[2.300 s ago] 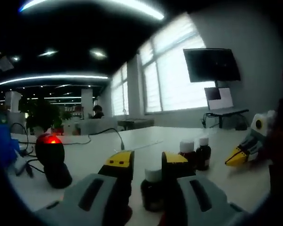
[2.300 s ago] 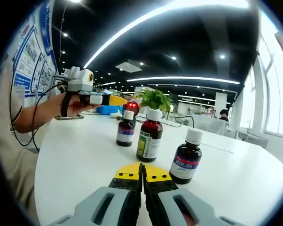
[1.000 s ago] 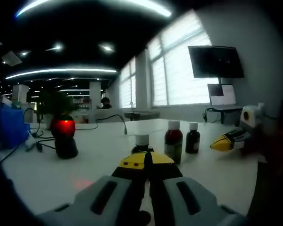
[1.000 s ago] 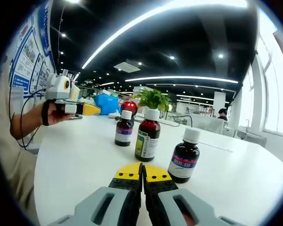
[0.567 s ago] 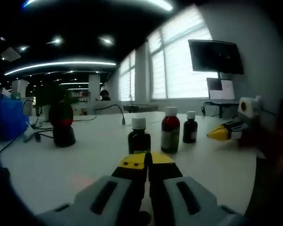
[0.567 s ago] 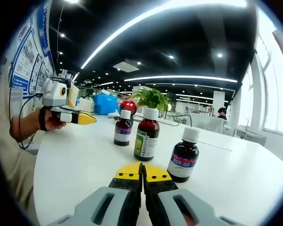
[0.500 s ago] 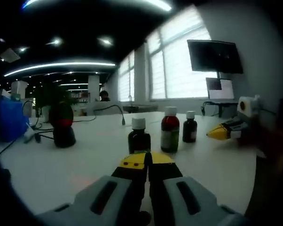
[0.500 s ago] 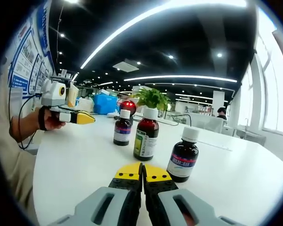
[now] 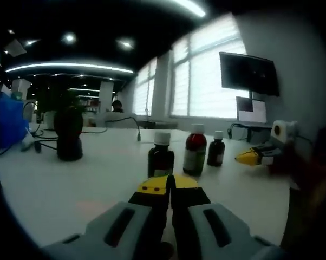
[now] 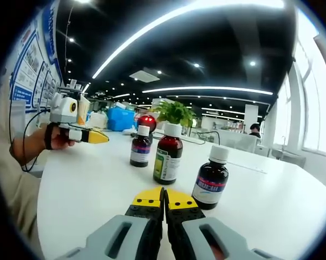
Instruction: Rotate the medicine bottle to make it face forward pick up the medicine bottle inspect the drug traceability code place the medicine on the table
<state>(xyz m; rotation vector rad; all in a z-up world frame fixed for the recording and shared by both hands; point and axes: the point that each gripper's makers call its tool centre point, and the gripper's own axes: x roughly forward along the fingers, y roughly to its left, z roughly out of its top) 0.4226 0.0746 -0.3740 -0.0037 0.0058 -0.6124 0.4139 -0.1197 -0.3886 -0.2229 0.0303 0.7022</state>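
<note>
Three medicine bottles stand in a loose row on the white table (image 10: pixel 87 184). In the right gripper view the closest is a dark bottle with a blue label (image 10: pixel 210 180), then a taller red-brown bottle with a green label (image 10: pixel 168 155) and a small dark bottle (image 10: pixel 141 147). My right gripper (image 10: pixel 164 197) is shut and empty, low before them. In the left gripper view the same row runs as the dark bottle (image 9: pixel 161 156), the red-brown bottle (image 9: pixel 195 151) and the small bottle (image 9: pixel 216 150). My left gripper (image 9: pixel 170 184) is shut and empty, short of the dark bottle.
A black scanner (image 9: pixel 69 142) stands at the left, its red light (image 10: pixel 147 122) showing behind the bottles. A blue box (image 10: pixel 119 119) and a plant (image 10: pixel 174 112) sit further back. A hand holds the left gripper (image 10: pixel 99 137) at the table's far side. A monitor (image 9: pixel 248 73) hangs on the wall.
The left gripper, open around a bottle 2.3 s ago, has shut and drawn back, leaving the bottle standing. The scanner's red glow has gone from the left gripper view. The right gripper has stayed still.
</note>
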